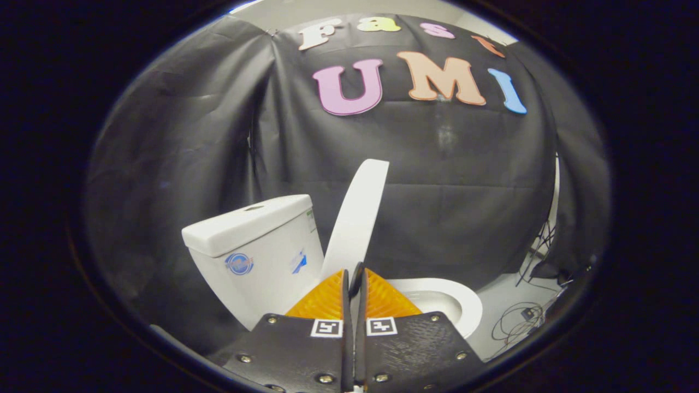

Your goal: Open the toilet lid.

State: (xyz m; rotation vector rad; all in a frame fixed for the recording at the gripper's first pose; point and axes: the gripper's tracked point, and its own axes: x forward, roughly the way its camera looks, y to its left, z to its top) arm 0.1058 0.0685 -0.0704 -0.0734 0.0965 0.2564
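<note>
Nearest, the gripper (354,284) has its two fingers drawn almost together, with only a thin slit between them, and the lower edge of the lid (357,218) runs down into that slit. Both fingers appear to press on this edge, one from the left and one from the right, so the gripper is clenched on the lid. Each finger carries a small square marker near its base, and screws dot the plates below them. The lid is raised well off the bowl and rises from the fingertips up and slightly to the right, tilted rather than fully upright, with its top end free against the cloth wall (464,180). It is not resting against the tank (256,245), which stands just to the left of it with a gap showing between the two at the top. The tank has a flat cover with a button on top and stickers on its front and side. To the right of the fingers, the seat (464,305) and open bowl lie uncovered. Farther right, cables (519,322) sprawl on the pale floor (505,297) near the foot of the wall, which hangs in folds behind the whole toilet.
</note>
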